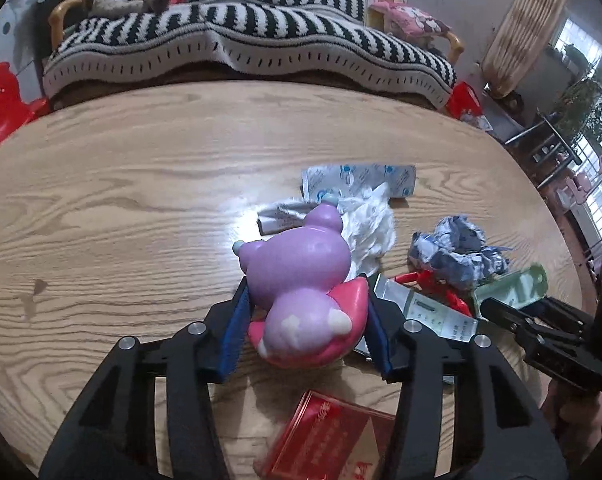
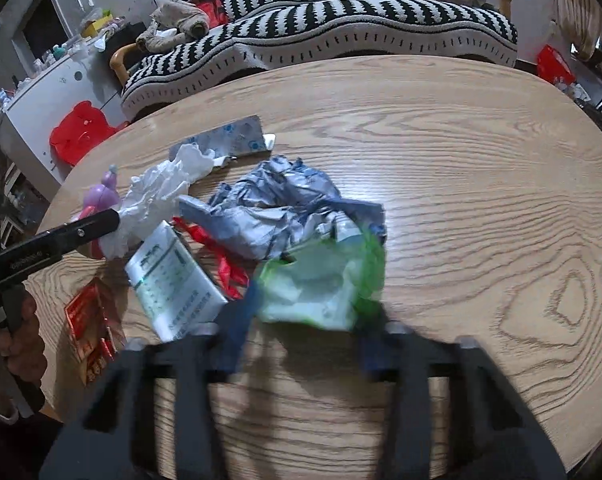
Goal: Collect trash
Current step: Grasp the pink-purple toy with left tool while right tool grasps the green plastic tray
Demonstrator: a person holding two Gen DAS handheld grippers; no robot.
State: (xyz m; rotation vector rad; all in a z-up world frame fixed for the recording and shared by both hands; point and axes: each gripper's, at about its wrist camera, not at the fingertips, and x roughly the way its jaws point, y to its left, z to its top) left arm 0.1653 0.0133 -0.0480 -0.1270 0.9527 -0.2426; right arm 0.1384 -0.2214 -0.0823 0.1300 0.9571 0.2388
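Note:
My left gripper (image 1: pixel 305 300) is shut on a purple and pink toy figure (image 1: pixel 301 276), held just above the wooden table (image 1: pixel 141 200). My right gripper (image 2: pixel 313 292) is shut on a green and white wrapper (image 2: pixel 321 280), blurred by motion; it also shows in the left wrist view (image 1: pixel 513 288). Trash lies between them: a crumpled white tissue (image 2: pixel 161 192), a crumpled blue-grey wrapper (image 2: pixel 269 208), a white printed box (image 2: pixel 173 284), red ribbon (image 2: pixel 225 260), a red packet (image 2: pixel 93 328) and a flat blue-printed pack (image 2: pixel 229 136).
A striped black-and-white sofa (image 2: pixel 321 36) stands behind the table. A red plastic stool (image 2: pixel 81 132) and a white cabinet (image 2: pixel 49 92) are at the left. The table's right half (image 2: pixel 501 200) is bare wood.

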